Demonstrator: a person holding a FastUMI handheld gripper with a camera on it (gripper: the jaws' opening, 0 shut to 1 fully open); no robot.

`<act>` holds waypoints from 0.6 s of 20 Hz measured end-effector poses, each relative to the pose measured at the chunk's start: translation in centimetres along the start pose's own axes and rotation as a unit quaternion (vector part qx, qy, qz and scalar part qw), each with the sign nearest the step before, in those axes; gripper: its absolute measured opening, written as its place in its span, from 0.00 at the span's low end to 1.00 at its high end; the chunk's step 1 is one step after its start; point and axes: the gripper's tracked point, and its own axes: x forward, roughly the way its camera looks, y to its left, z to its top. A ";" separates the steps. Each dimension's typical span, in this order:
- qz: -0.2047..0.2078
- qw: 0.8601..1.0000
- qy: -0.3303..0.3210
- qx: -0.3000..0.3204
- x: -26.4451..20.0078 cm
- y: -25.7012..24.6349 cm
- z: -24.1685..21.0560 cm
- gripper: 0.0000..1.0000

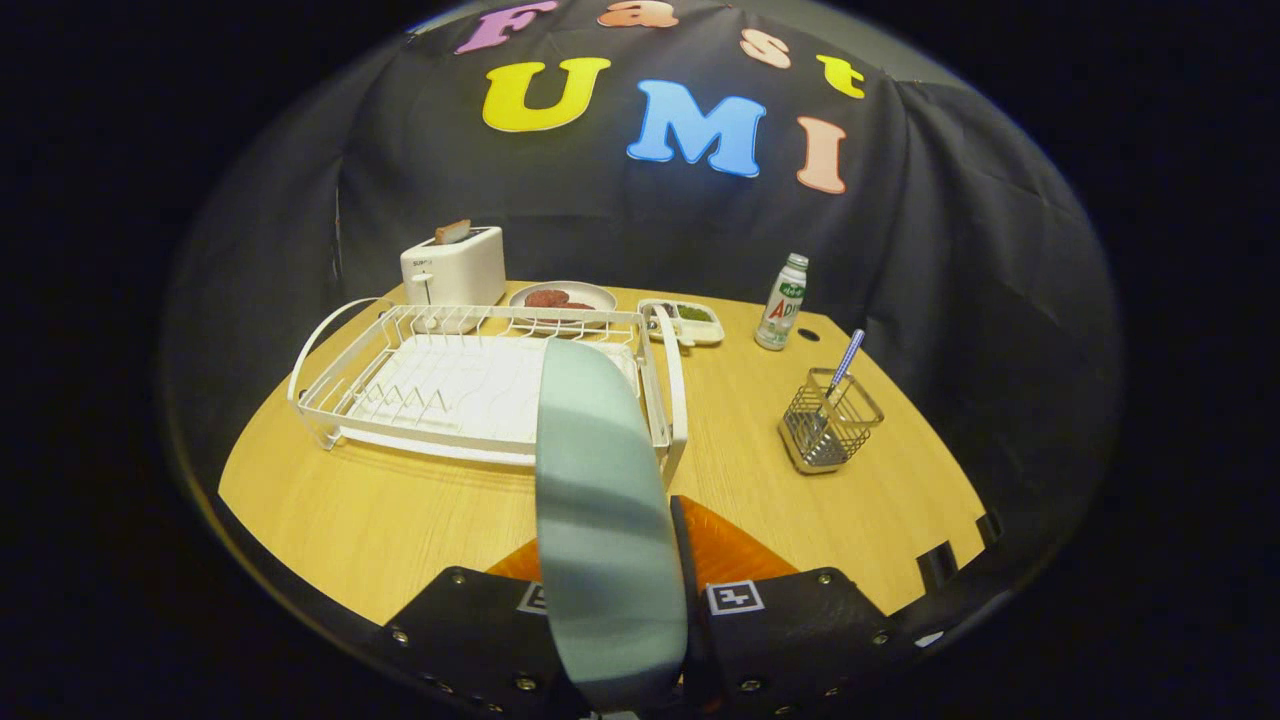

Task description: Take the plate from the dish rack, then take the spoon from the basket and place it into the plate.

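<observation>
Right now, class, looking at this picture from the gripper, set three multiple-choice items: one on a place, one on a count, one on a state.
1. Where does the blue-handled spoon stand?
A. in the wire mesh basket
B. in the white wire dish rack
C. on the wooden table

2. How many bottles stand on the table?
A. none
B. one
C. three

3. What is the gripper doing?
A. open over the basket
B. shut on the spoon
C. shut on the pale green plate

Key: 1 A, the handle rises out of the basket; 2 B, a single white bottle stands beyond the basket; 3 C, the plate stands edge-on between both fingers.
</observation>
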 end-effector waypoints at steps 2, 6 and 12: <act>0.039 0.998 0.021 0.039 0.8 0.9 -1.1 0.39; 0.105 0.984 0.057 0.130 2.4 2.5 -2.7 0.39; 0.114 0.970 0.063 0.204 4.1 1.2 -2.0 0.53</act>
